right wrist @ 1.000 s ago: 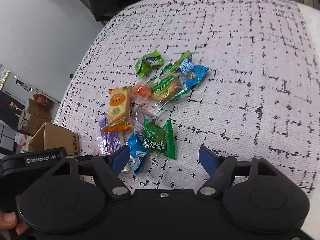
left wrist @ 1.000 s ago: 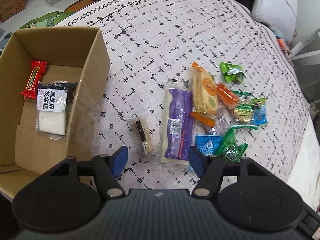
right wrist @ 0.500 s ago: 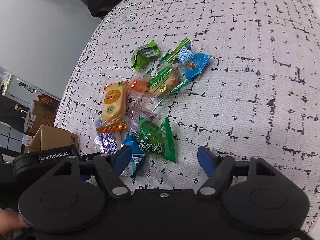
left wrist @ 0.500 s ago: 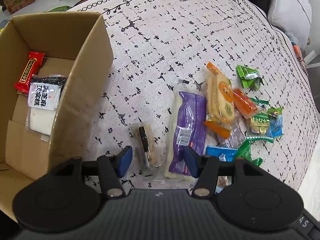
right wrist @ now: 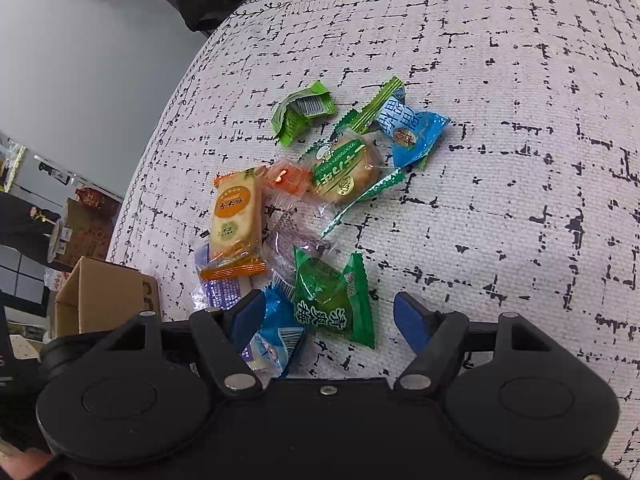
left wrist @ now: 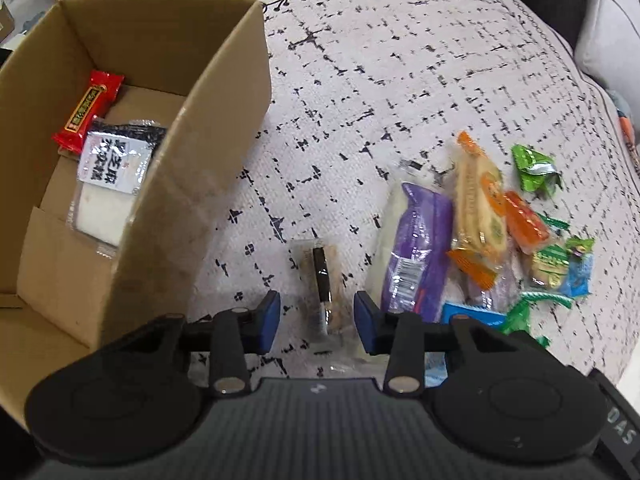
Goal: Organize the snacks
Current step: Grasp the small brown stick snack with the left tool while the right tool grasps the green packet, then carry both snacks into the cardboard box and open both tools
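surface: white bedspread (right wrist: 500, 128), black dashes
wall: plain grey (right wrist: 88, 60), upper left
pillow: grey (left wrist: 612, 28), upper right

The white-labelled packet (left wrist: 114, 168) in the cardboard box (left wrist: 224, 92) reads 黑芝麻夹实糕 (roughly); the dark green packet (right wrist: 332, 300) reads 清爽梅; the orange cracker packet (right wrist: 236, 216) 吉米饼.
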